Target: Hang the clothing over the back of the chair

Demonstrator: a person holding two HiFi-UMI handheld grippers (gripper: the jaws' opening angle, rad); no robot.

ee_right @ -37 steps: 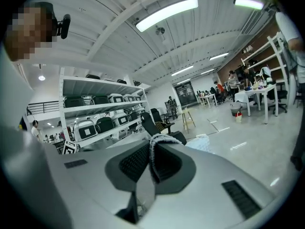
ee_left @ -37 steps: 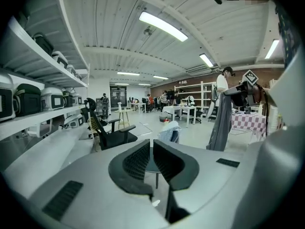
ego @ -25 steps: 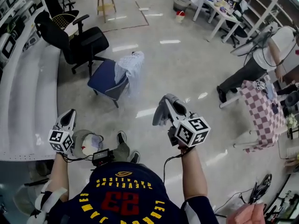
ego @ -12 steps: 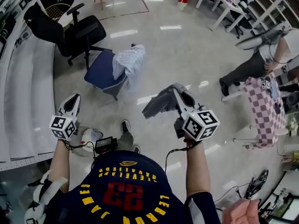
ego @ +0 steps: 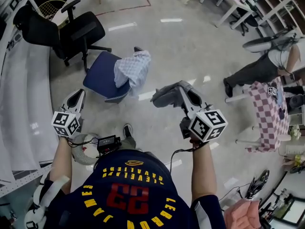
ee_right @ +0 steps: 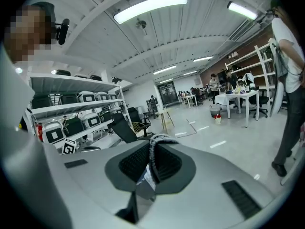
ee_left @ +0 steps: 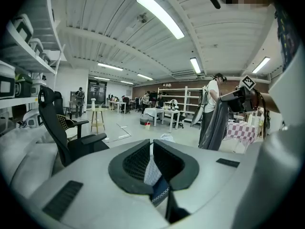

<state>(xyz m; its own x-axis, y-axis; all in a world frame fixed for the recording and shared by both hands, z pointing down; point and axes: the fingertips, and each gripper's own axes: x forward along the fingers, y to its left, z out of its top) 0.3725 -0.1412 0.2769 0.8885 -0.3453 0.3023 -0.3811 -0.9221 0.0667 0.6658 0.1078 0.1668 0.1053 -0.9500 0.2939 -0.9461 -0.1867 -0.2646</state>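
Your right gripper is clamped on the grey garment. In the right gripper view a strip of it runs up between the two pads and over their tips. In the left gripper view the rest of it hangs as a long dark fold below that gripper, off to the right.

Your left gripper carries nothing. Its jaws are drawn almost together, and through the narrow slit between them you can see the blue chair ahead.

Compared with a second ago, both your grippers sit higher in the head view and closer to the chair. The garment hung down and back under your right gripper then. Now it is bunched out in front of the jaws and reaches toward the chair's near corner without touching it. The gap of bare floor between the garment and the chair has shrunk a good deal.

The chair has not moved. A pale checked cloth is draped over its back, as before. The black office chair behind it has slid toward the top left edge of the head view, and the stool that showed at the top is now almost out of frame.

To your right, another person bends near the table with the pink checked cover, much as a second ago.
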